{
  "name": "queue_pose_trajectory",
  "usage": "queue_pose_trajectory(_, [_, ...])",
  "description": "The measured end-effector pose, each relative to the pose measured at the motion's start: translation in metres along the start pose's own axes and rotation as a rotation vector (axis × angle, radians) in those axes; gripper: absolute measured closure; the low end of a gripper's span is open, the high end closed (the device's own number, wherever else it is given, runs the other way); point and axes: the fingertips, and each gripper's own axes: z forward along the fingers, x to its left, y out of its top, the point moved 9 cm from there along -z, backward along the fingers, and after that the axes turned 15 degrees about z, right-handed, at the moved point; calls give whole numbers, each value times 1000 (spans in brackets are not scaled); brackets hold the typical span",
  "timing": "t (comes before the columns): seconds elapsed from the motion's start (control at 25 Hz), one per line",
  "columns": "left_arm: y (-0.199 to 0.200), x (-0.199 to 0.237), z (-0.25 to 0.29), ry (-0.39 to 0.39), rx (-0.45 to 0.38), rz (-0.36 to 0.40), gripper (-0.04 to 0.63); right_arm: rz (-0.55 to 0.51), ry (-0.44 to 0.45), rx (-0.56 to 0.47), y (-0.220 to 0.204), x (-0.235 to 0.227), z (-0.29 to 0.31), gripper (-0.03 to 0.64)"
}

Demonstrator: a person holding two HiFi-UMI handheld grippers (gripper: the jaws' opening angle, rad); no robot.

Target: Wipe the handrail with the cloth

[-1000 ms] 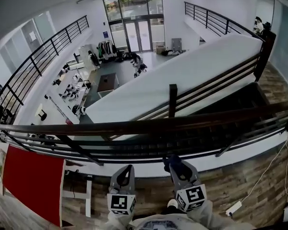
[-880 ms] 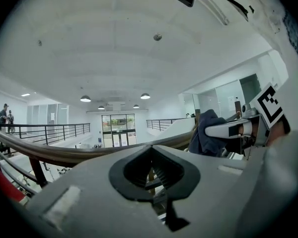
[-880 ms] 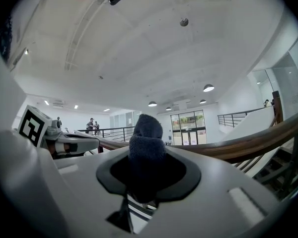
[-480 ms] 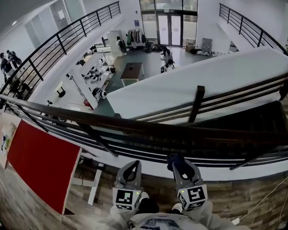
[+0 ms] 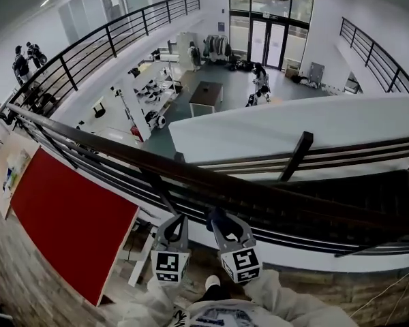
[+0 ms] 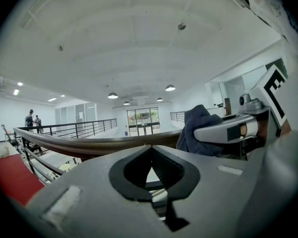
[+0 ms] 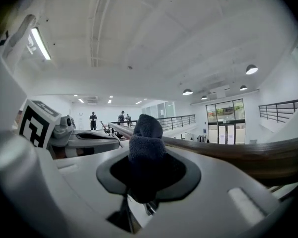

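near the handrail [image 5: 191, 174], the right tool [image 5: 219, 222] pinches the cloth [image 7: 146, 143]; the left tool [image 5: 177, 227] sits pressed together.

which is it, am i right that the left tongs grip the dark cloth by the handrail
No: the right tongs grip the dark cloth by the handrail, as the right gripper view shows; the left tongs are shut on nothing.

Nubby dark terry cloth [image 7: 145, 138]; smooth, faintly glossy wooden handrail [image 7: 268, 157].
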Motion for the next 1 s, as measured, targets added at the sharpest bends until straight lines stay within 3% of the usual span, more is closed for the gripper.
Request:
queue_pose_trajectory(0.2, [-20, 49, 21, 73, 31, 10, 595, 0, 57, 34, 1, 28, 77, 515])
queue_pose_trajectory(0.56, [-28, 126, 60, 131, 68, 50, 595, 74, 84, 85, 15, 64, 188, 515])
queue_pose_trajectory(0.68, [-35, 162, 69, 152, 79, 49, 595, 97, 80, 120, 16, 82, 227, 515])
queue_pose_trajectory(1.0, [-53, 204, 92, 182, 140, 17, 595, 151, 17, 200, 20, 88, 278, 515])
